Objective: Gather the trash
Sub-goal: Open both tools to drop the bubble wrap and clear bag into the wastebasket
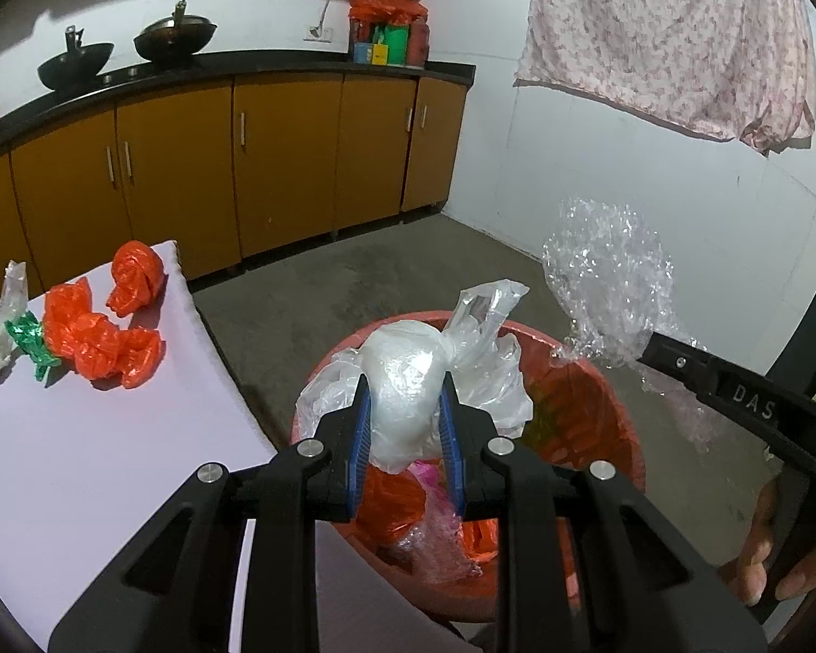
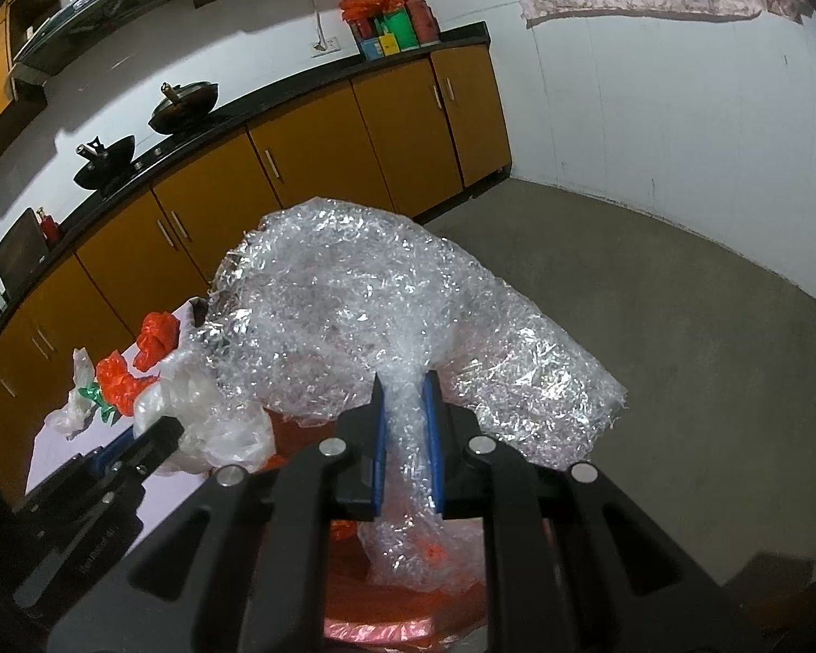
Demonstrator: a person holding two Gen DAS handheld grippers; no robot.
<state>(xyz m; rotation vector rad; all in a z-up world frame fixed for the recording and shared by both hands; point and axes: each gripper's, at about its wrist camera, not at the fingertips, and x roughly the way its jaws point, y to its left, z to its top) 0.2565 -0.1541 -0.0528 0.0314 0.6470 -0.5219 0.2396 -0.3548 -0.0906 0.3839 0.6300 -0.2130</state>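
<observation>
Tilting both claws down over the red bin [image 1: 614, 413] — my left claw [image 1: 405, 408] grips a milky plastic bag [image 1: 408, 381], my right claw [image 2: 405, 424] pinches crinkled clear wrap [image 2: 353, 315].

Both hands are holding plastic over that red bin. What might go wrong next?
The bin already looks full, so the white bag in the left gripper may slide off. The crinkly clear wrap in the right gripper spreads wide and may drape over the rim.
</observation>
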